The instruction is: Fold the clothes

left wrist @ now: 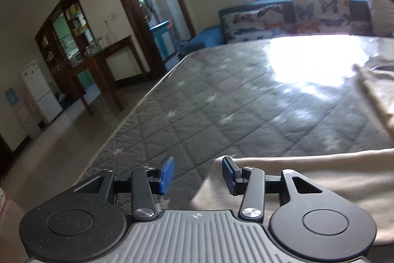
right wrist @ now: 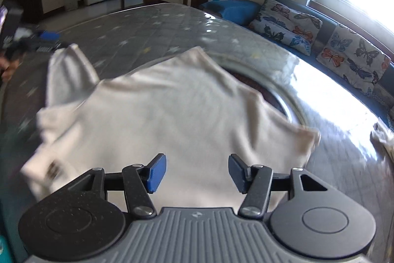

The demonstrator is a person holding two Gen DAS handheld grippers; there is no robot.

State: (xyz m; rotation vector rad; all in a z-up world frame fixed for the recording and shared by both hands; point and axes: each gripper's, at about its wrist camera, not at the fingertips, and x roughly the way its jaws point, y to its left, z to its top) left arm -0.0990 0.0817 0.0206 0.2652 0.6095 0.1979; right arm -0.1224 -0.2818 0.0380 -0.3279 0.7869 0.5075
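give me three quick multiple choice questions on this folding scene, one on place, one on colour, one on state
1. Where does the cream garment lie?
A. on the grey quilted mattress
B. on the sofa
C. on the floor

2. What colour are the finger pads of the right hand-held gripper?
A. red
B. blue
C. green

3. How is the left hand-held gripper?
A. shut on the garment
B. shut, holding nothing
C. open

Key: 1 A, the cloth is spread over the quilted top; 2 B, both pads show blue; 3 C, a wide gap separates its pads.
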